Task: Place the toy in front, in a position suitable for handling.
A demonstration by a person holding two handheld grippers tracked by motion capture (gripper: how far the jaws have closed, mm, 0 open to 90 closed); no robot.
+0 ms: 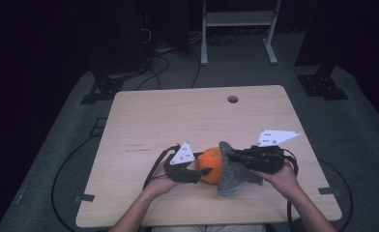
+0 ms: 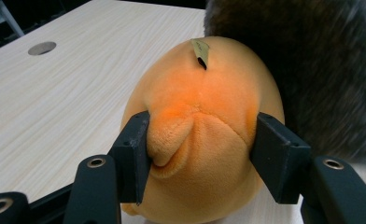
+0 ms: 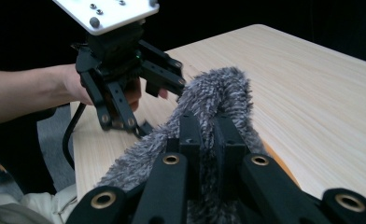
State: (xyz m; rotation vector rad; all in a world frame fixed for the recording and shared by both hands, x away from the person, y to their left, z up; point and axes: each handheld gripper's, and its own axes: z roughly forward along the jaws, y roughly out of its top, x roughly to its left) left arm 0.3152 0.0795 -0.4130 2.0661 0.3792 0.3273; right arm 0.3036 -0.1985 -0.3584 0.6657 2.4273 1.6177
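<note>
Left tongs (image 2: 200, 144) clamping orange plush (image 2: 204, 116), right tongs (image 3: 208, 140) pinching grey fur cover (image 3: 218, 88), near table's (image 1: 178, 116) front edge.

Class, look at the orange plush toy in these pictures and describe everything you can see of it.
The orange plush toy is rounded and egg-like, of soft short-pile fabric with stitched seams and a small tan tag near its top. It sits on the wooden table near the front edge. The left gripper pinches it, fingers denting its sides. A grey furry cloth, clamped by the right gripper, drapes against it.
</note>
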